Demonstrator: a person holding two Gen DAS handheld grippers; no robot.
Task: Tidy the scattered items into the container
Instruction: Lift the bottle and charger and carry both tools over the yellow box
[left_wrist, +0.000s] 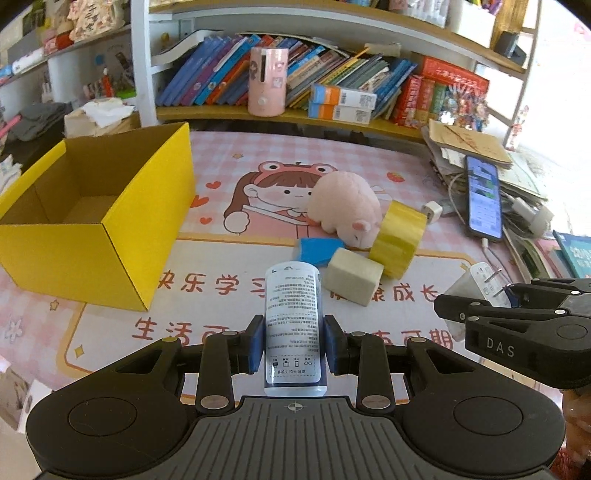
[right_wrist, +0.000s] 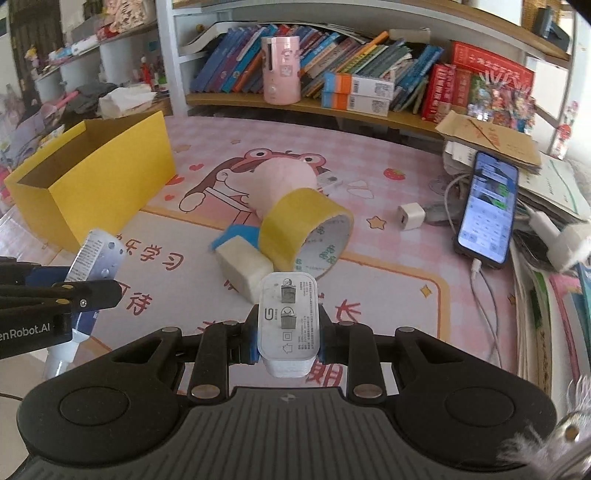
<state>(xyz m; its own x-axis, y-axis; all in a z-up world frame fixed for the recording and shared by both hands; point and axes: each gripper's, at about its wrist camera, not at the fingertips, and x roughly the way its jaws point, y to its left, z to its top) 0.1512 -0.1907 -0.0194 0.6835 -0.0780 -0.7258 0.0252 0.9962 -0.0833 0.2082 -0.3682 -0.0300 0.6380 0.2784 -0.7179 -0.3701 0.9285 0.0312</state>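
My left gripper (left_wrist: 292, 341) is shut on a white labelled tube (left_wrist: 292, 325), held above the pink mat. My right gripper (right_wrist: 287, 334) is shut on a white charger plug (right_wrist: 288, 321); the plug also shows in the left wrist view (left_wrist: 476, 286). The open yellow box (left_wrist: 110, 221) stands at the left, empty as far as I see; it also shows in the right wrist view (right_wrist: 92, 173). On the mat lie a pink plush pig (left_wrist: 345, 206), a yellow tape roll (left_wrist: 397, 236), a cream block (left_wrist: 352, 275) and a blue-topped sponge (left_wrist: 319, 249).
A small white charger cube (right_wrist: 410, 217) and a phone (right_wrist: 487, 206) on a cable lie at the right, beside stacked papers and books. A bookshelf with a pink canister (left_wrist: 266, 81) runs along the back.
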